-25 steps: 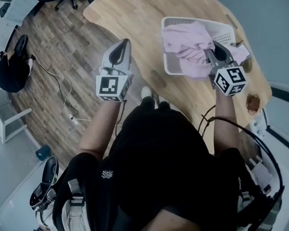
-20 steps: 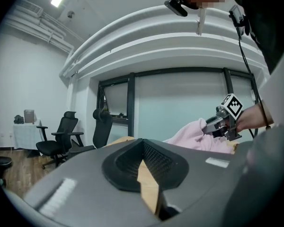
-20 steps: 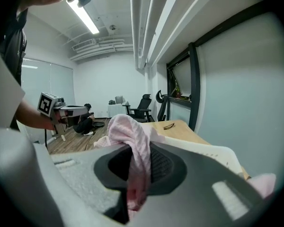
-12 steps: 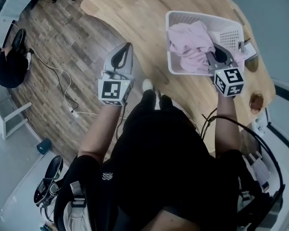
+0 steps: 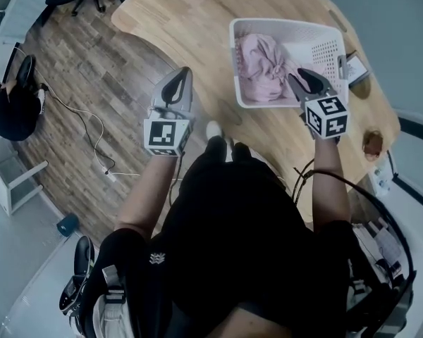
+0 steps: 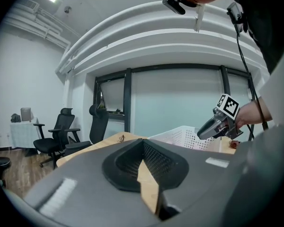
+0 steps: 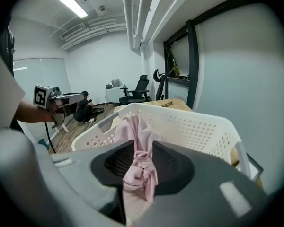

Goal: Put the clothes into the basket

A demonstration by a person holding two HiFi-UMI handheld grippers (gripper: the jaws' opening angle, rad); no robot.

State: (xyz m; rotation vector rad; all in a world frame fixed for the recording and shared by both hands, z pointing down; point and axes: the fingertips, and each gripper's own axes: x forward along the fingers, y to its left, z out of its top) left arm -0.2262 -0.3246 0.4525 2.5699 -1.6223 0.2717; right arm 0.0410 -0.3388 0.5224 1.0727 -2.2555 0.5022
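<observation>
My right gripper's [image 7: 143, 145] jaws have just been spreading to let the pink cloth [image 5: 259, 67], loose between them, settle into the basket [image 5: 234, 62] on the bench [image 5: 190, 20]. My left gripper [image 5: 185, 72] idles alongside, jaws together, empty.

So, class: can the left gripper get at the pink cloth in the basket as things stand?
Probably yes: bare table lies between the left gripper and the open-topped basket, and the cloth lies against the wall nearest it.
</observation>
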